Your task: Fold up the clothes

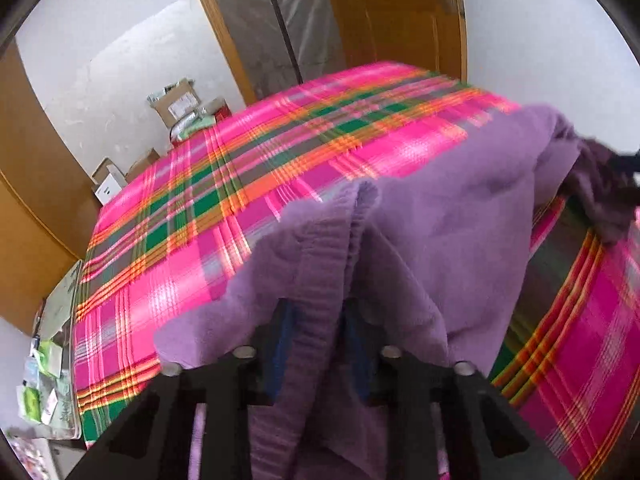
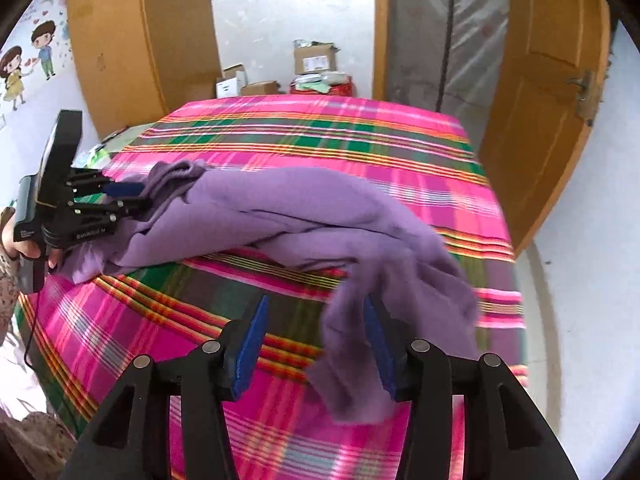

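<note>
Item: purple garment (image 2: 304, 216), knitted or fleece-like, with a ribbed band visible in the left wrist view. It lies bunched and creased across the middle of the plaid bedcover (image 2: 320, 136), running from about 9 o'clock to 4 o'clock in the right wrist view, not flat and not squared into any fold.

Left gripper (image 2: 132, 196): clenched on the ribbed edge of the garment at the 9 o'clock end. In its own view the cloth drapes over and between the blue pads, rising to 12 o'clock.

Right gripper (image 2: 316, 344): jaws spread apart, nothing pinched. A loose purple flap hangs against the inner face of the right-hand finger (image 2: 378, 344) at about 5 o'clock; the other pad stands clear over the bedcover.

Handling, as judged: light, soft and limp. The cloth sags wherever it is unsupported and holds no shape, so a single grip point leaves the rest trailing. The surface looks matte and fuzzy and is unlikely to slip from rubbery pads. Not fragile, though a knit can stretch if pulled hard.

Hold points, as judged: the ribbed band or a hem or seam, where the cloth is doubled and firmer, with the two grips well apart along one edge so it hangs straight.

Surroundings: cardboard boxes (image 2: 316, 58) at 12 o'clock beyond the bed; wooden door (image 2: 552, 120) at 2 o'clock.
</note>
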Tool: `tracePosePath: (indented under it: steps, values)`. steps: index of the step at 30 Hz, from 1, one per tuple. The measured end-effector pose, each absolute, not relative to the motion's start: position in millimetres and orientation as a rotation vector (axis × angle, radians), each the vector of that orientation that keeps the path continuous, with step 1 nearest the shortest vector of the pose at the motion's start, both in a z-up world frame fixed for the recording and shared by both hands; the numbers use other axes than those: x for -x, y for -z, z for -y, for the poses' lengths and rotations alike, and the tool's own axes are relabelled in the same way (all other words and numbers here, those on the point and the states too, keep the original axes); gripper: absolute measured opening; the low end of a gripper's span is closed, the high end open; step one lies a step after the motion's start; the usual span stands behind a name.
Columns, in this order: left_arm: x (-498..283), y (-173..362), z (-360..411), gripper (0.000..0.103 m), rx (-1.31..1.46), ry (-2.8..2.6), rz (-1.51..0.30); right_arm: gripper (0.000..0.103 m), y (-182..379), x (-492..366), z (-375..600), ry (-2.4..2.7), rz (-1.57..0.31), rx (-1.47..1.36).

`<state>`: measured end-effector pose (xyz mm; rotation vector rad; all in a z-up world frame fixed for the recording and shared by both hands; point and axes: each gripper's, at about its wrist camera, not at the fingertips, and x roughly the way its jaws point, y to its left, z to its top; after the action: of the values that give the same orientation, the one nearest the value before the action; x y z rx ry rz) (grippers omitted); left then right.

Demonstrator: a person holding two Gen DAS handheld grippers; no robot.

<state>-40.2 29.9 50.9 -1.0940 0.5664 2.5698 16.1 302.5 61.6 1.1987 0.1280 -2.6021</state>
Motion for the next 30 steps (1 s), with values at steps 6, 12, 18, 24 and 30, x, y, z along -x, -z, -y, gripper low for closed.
tracePosePath:
  steps: [6, 12, 18, 24, 30]
  values:
    - [45.4, -67.5, 3.3, 0.005, 1.026, -2.699, -0.48, 0.051, -49.2, 7.7, -270.8, 2.537, -0.118, -1.193]
    - [53.8, -77.1, 65.9, 0.005, 1.056, -2.856, -0.352, 0.051, -42.5, 24.2, -243.7, 2.494, -0.133, -1.187]
    - [57.2, -61.8, 109.2, 0.006, 1.168, -2.92, -0.272, 0.051, -42.8, 26.4, -222.6, 2.45, -0.144, -1.147]
    - [53.9, -53.2, 140.9, 0.006, 1.221, -2.98, -0.176, 0.051, -38.7, 30.1, -208.3, 2.425, -0.128, -1.127]
    - [51.9, -46.9, 170.0, 0.008, 1.304, -2.991, -0.024, 0.051, -42.2, 24.8, -187.3, 2.366, -0.132, -1.056]
